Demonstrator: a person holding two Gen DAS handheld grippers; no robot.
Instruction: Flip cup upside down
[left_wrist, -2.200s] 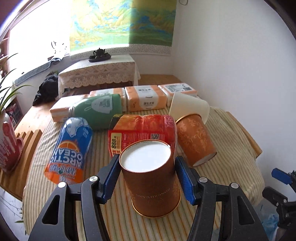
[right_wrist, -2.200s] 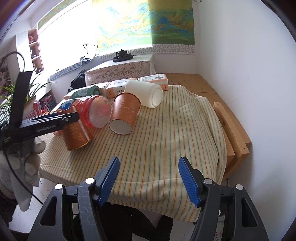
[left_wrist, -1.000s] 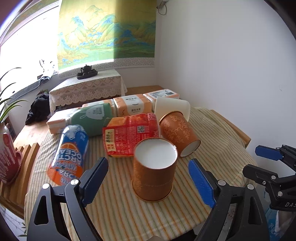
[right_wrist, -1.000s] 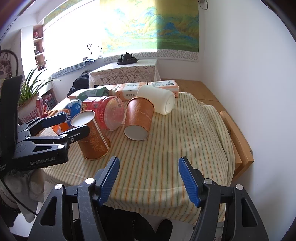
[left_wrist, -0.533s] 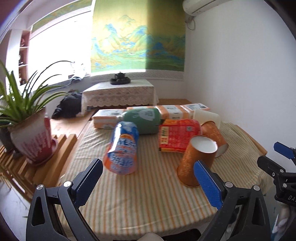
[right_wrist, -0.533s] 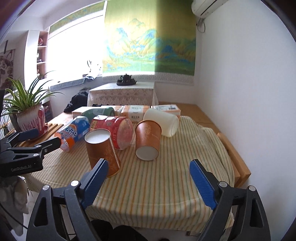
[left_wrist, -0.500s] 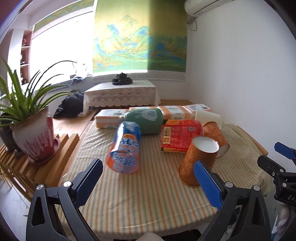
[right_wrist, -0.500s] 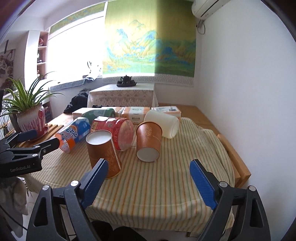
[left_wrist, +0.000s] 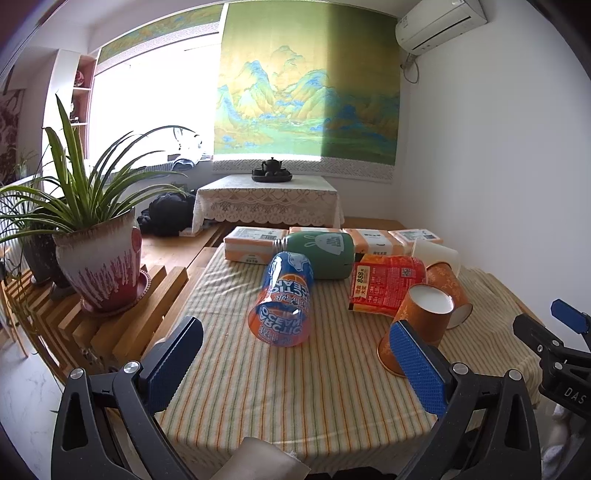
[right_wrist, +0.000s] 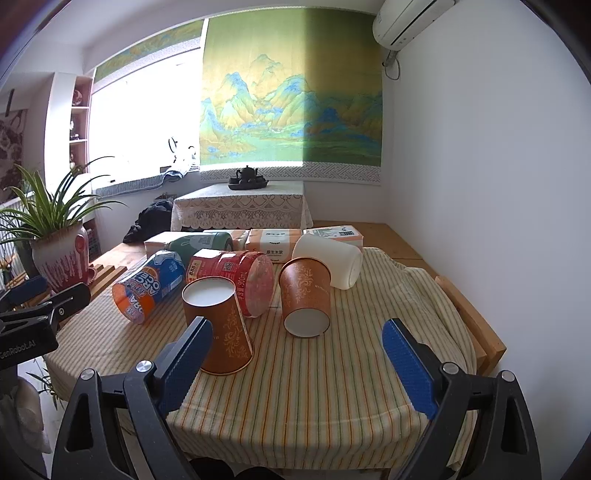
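Note:
An orange paper cup (left_wrist: 421, 317) stands upside down on the striped cloth, white base up; it also shows in the right wrist view (right_wrist: 219, 325). A second orange cup (right_wrist: 306, 299) lies on its side, mouth toward me, also seen in the left wrist view (left_wrist: 448, 291). A white cup (right_wrist: 332, 262) lies on its side behind it. My left gripper (left_wrist: 295, 363) is open and empty, held back from the table's near edge. My right gripper (right_wrist: 295, 354) is open and empty, also back from the table.
A blue-orange plastic cup (left_wrist: 284, 302), a red packet (left_wrist: 384, 284) and a green bottle (left_wrist: 321, 254) lie on the cloth, with tissue packs (left_wrist: 255, 245) behind. A potted plant (left_wrist: 99, 258) stands on a wooden rack at left. A white wall is at right.
My left gripper let go of the upside-down orange cup, opened and pulled back and left from the table. My right gripper pulled back a little and opened wider. The cup stays standing.

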